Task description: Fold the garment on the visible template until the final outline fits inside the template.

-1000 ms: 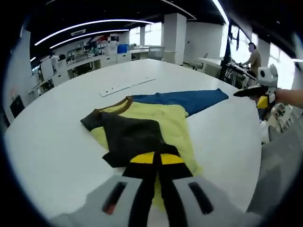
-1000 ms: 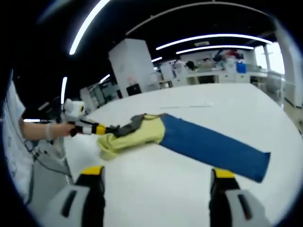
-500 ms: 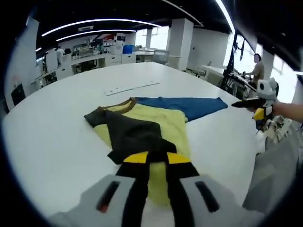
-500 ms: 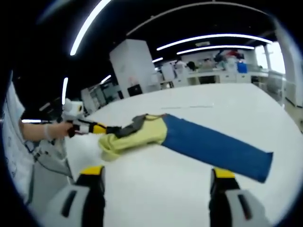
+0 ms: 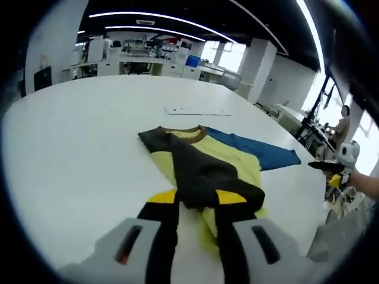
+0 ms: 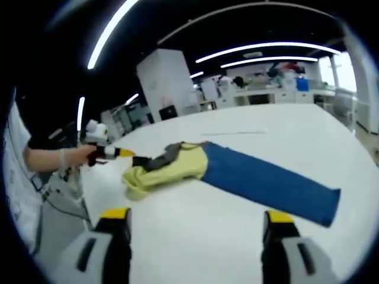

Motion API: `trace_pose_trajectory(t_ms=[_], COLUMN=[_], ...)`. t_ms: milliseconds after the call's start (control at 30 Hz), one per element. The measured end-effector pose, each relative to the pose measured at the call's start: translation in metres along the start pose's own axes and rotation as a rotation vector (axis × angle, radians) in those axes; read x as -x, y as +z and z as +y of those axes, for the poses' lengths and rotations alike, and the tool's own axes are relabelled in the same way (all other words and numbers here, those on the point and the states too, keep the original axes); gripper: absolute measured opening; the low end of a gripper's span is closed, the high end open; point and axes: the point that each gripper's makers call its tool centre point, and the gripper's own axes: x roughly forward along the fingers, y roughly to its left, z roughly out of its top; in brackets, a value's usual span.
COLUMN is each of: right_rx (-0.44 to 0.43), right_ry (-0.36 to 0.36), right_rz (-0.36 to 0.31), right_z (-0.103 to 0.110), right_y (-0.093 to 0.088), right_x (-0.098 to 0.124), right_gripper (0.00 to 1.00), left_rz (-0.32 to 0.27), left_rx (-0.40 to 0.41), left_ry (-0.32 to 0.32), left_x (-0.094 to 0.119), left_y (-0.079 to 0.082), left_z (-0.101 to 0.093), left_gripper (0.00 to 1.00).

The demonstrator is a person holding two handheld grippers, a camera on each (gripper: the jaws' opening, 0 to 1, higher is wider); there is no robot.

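Yellow garment [image 5: 228, 163], part-folded, dark sleeve across, blue sleeve outstretched; left tongs [image 5: 197, 204] pinch its hem, right tongs [image 6: 192, 222] spread.

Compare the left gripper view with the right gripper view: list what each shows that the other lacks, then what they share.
Left gripper view alone: a pale strip lying on the table beyond the garment, and the garment's brown collar. Right gripper view alone: the full length of the blue sleeve, and a white sleeve at the picture's edge. Both: the white table, the yellow, black and blue garment on it, and the other gripper in a hand.
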Motion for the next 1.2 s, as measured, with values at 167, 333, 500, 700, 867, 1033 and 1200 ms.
trace_pose_trajectory(t_ms=[167, 333, 500, 700, 867, 1033, 1200], right_rx=[-0.003, -0.006, -0.013, -0.019, -0.02, -0.017, -0.013], right_ry=[-0.006, -0.008, -0.014, -0.014, -0.014, -0.009, 0.0], right_rz=[0.005, 0.009, 0.011, 0.012, 0.016, 0.013, 0.012], right_z=[-0.002, -0.002, -0.004, -0.003, -0.002, -0.001, 0.003], right_y=[-0.002, -0.003, -0.005, -0.006, -0.007, -0.006, -0.004], right_x=[0.001, 0.002, 0.002, 0.001, 0.001, -0.001, -0.003], right_gripper=[0.92, 0.92, 0.92, 0.92, 0.92, 0.92, 0.92], left_rz=[0.056, 0.131, 0.226, 0.284, 0.304, 0.288, 0.262], left_rx=[-0.046, -0.241, -0.296, -0.377, -0.416, -0.442, -0.471], left_ry=[-0.036, -0.124, -0.213, -0.267, -0.256, -0.236, -0.213], left_x=[-0.016, -0.026, -0.031, -0.03, -0.026, -0.022, -0.013], left_y=[0.004, 0.002, -0.008, -0.024, -0.03, -0.031, -0.031], left_z=[0.004, -0.01, -0.019, -0.03, -0.024, -0.018, -0.017], left_gripper=[0.22, 0.2, 0.22, 0.19, 0.14, 0.0, 0.0])
